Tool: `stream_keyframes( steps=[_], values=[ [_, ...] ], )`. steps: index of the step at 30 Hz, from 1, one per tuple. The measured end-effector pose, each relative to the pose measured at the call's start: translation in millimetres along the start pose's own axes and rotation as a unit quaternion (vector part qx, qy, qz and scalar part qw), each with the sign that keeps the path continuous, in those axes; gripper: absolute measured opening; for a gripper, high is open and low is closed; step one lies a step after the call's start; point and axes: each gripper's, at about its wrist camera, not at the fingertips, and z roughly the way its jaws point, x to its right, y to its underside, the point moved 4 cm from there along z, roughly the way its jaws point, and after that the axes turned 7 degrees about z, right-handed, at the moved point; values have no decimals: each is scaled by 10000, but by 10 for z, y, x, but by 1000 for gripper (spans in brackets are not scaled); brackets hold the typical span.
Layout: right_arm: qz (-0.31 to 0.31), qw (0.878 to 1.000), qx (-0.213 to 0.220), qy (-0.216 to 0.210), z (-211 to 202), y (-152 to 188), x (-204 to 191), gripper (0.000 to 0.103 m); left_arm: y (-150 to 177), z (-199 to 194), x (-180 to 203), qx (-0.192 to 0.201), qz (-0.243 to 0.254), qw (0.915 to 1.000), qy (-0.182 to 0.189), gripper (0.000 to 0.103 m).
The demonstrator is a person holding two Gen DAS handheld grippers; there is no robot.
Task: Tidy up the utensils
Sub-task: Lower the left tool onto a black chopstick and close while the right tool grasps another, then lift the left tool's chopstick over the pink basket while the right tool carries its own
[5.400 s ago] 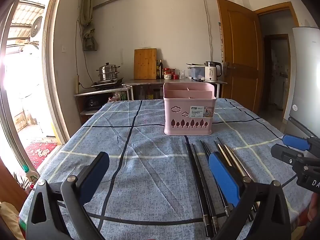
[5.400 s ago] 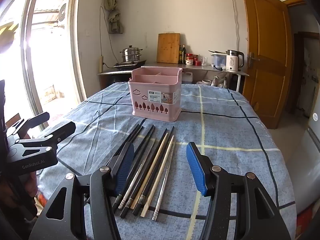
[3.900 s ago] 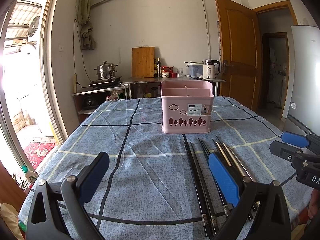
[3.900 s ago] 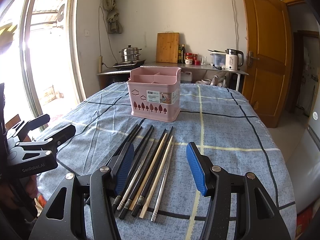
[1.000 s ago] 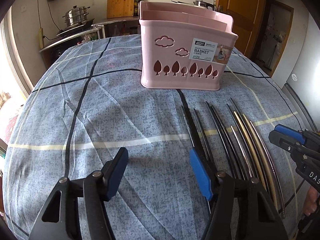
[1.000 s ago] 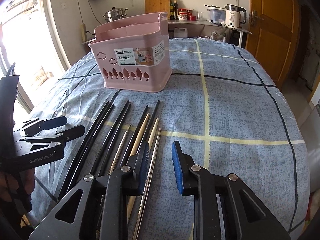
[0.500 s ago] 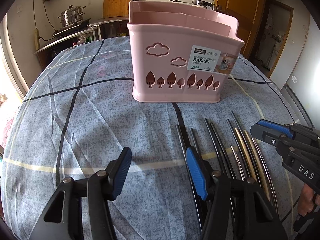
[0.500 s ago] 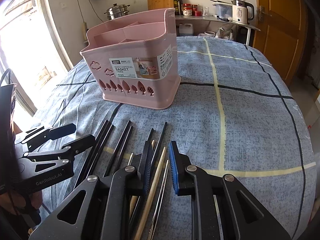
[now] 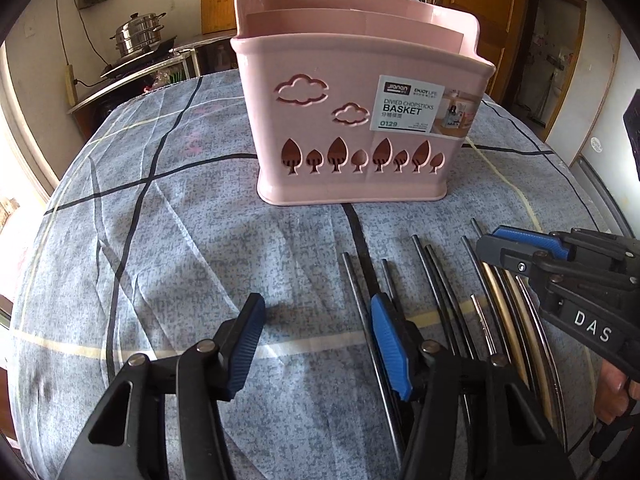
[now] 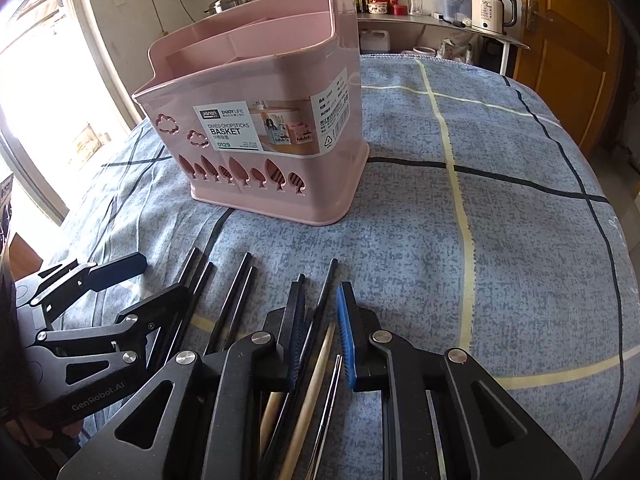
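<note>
**Inspector A:** Where do the task items lie?

**Inspector B:** A row of long thin chopsticks, black, pale wood and silver metal, lies flat on the blue-grey checked tablecloth. Their tips point toward the pink plastic divided basket, which stands upright just beyond them, apart from the tips.

**Inspector A:** The left gripper?

**Inspector B:** Jaws parted and have just been closing. The blue pads hang over bare cloth at the left edge of the row; one thin dark stick runs under the right pad. Nothing is pressed between them.

**Inspector A:** The right gripper?

**Inspector B:** Jaws narrow, also just closing, set over the right end of the row. A pale wooden stick and a silver one lie in the gap. Whether the pads touch them I cannot tell.
</note>
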Motion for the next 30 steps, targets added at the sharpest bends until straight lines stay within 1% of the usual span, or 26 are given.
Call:
stream_keyframes(
  steps=[4,8,11,12,13,15,19,22,25,30],
  values=[
    [8,10000,-40,30,53,-43,-5,13,-27,8,-11,-26,15,10000,-13,49],
    [6,9999,-66,158,101,-86,-14,7,-60,17,5,-65,96,9999,6,45],
    [8,9998,-76,182,109,-98,-29,7,-76,11,31,-64,134,9999,40,30],
    [17,9998,-84,154,110,-104,-34,6,-80,10,39,-59,145,9999,66,20],
    [27,9999,-90,111,105,-107,-41,6,-86,11,48,-60,144,9998,105,14],
    [25,10000,-61,73,71,-114,-58,6,-91,6,65,-62,130,9998,133,10],
    [17,10000,86,-36,-85,-132,-111,6,-88,-65,26,-4,22,9997,262,9],
    [3,9996,250,-118,-250,-153,-148,6,-106,-194,-18,124,-50,9994,318,9],
    [-18,9987,450,-229,-452,-190,-188,6,-143,-386,-61,312,-90,9987,389,8],
    [-110,9958,833,-373,-815,-280,-278,5,-235,-816,-125,734,-93,9959,530,8]
  ],
)
